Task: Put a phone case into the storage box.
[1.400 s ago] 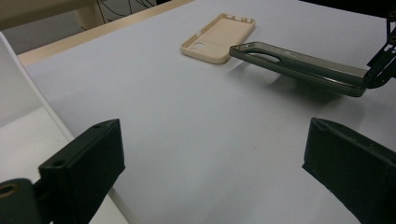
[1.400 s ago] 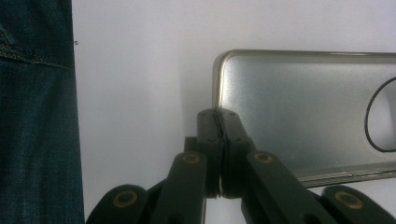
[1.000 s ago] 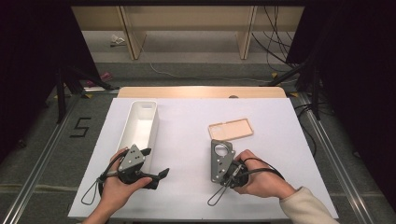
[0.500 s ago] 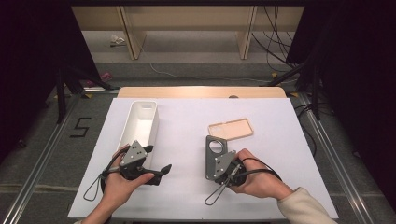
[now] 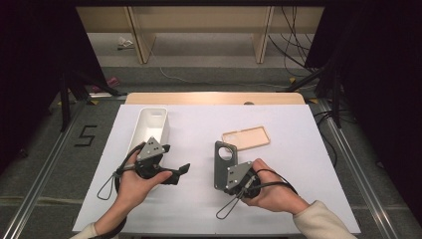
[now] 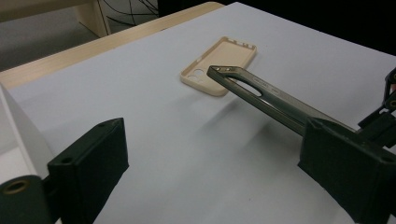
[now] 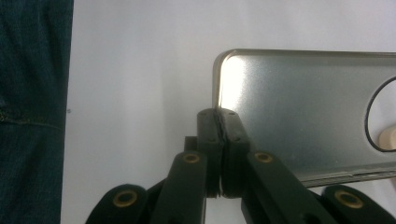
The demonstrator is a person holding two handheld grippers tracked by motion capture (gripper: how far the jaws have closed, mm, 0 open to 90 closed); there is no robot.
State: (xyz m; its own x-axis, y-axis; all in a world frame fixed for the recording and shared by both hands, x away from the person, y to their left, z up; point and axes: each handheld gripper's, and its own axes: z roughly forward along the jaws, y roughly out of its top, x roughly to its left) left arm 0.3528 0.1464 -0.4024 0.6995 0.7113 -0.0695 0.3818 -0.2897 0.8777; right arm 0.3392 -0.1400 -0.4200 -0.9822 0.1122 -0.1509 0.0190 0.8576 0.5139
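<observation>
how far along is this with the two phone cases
Done: the right gripper has clamped the grey phone case by its edge and holds it off the table. In hand: the left gripper, jaws open, points toward it. Left: the beige phone case lies untouched, and the white bin looks empty.

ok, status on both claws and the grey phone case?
Right claw shut on grey phone case, one end lifted off the table. Left claw open, empty. Beige case lies just beyond; nothing blocking.
</observation>
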